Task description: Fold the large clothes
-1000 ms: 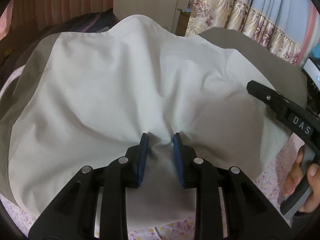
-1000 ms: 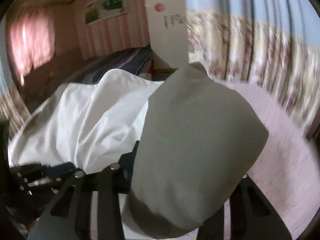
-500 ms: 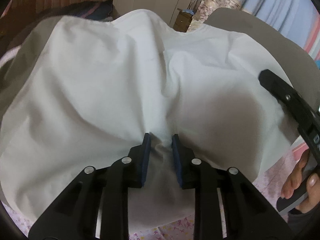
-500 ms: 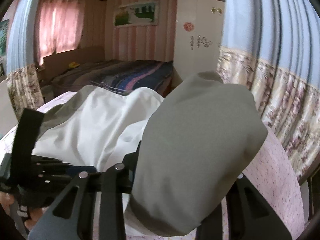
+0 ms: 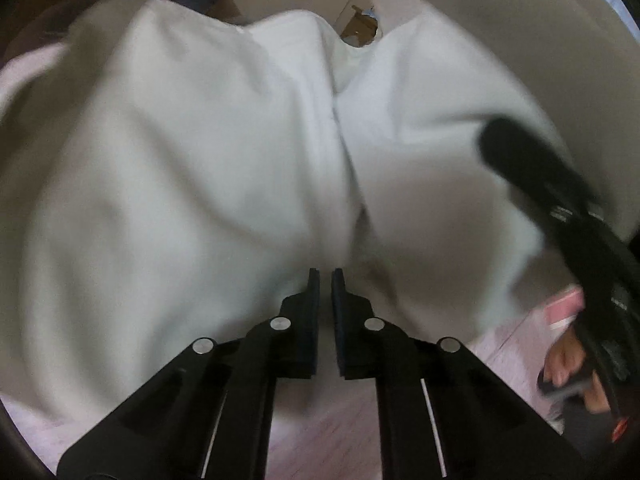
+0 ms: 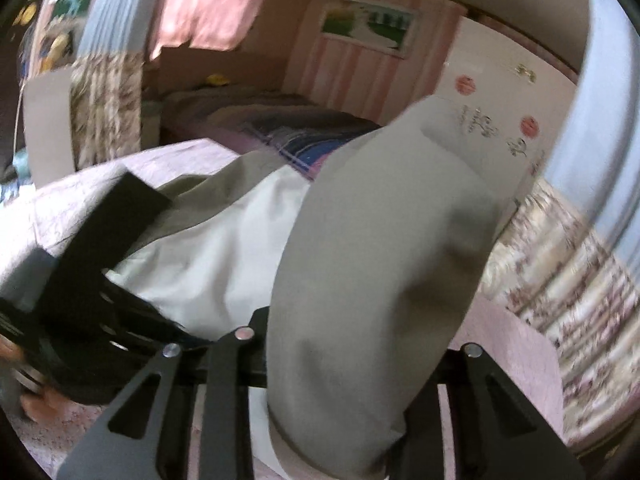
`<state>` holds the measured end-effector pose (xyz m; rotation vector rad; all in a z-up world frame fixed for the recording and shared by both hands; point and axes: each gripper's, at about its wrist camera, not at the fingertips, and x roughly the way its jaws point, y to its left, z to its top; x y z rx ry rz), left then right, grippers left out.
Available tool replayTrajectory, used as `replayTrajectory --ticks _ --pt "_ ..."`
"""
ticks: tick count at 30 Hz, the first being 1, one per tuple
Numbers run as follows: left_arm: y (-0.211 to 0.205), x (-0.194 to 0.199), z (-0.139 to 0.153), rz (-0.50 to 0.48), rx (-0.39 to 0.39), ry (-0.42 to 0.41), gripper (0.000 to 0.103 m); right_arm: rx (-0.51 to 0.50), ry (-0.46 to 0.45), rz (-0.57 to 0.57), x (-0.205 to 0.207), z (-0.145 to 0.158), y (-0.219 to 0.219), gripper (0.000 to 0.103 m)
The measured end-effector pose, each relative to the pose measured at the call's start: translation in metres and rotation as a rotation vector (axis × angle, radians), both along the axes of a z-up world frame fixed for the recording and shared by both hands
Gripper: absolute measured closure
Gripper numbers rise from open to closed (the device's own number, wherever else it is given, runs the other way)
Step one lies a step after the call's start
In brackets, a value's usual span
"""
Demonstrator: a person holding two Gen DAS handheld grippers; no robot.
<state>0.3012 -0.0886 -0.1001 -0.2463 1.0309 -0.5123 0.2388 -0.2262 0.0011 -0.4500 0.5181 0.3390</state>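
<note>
A large pale garment, white inside and grey-beige outside, is lifted over the pink bed surface. My left gripper is shut on a fold of its white cloth at the lower middle of the left wrist view. My right gripper shows as a black blur at the right of that view. In the right wrist view its fingertips are hidden behind a grey flap of the garment that hangs over them. The white lining lies to the left, with the left gripper's body beside it.
A pink patterned bedspread lies under the garment. Floral curtains hang at the right. A second bed with a striped blanket and a white wardrobe stand behind. A hand holds the right gripper's handle.
The left gripper's jaws have closed further on the white cloth. Both grippers have lifted and swung, the right one turning left, and the garment has bunched into a central crease.
</note>
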Motion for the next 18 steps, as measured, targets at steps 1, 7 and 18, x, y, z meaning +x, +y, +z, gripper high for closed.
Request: replayTrajectory --ticks 1,7,18 --pt "0.010 -0.004 0.005 0.019 0.034 -0.017 0.094 -0.026 0.007 0.016 0.001 -0.002 0.011 0.075" --pt "0.103 -0.018 0.023 0.197 0.134 -0.098 0.068 -0.219 0.031 0.090 -0.001 -0.033 0.086 0.075" --pt "0.136 -0.026 0.006 0.243 0.189 -0.086 0.046 -0.317 0.100 0.163 -0.017 -0.091 0.124 0.072"
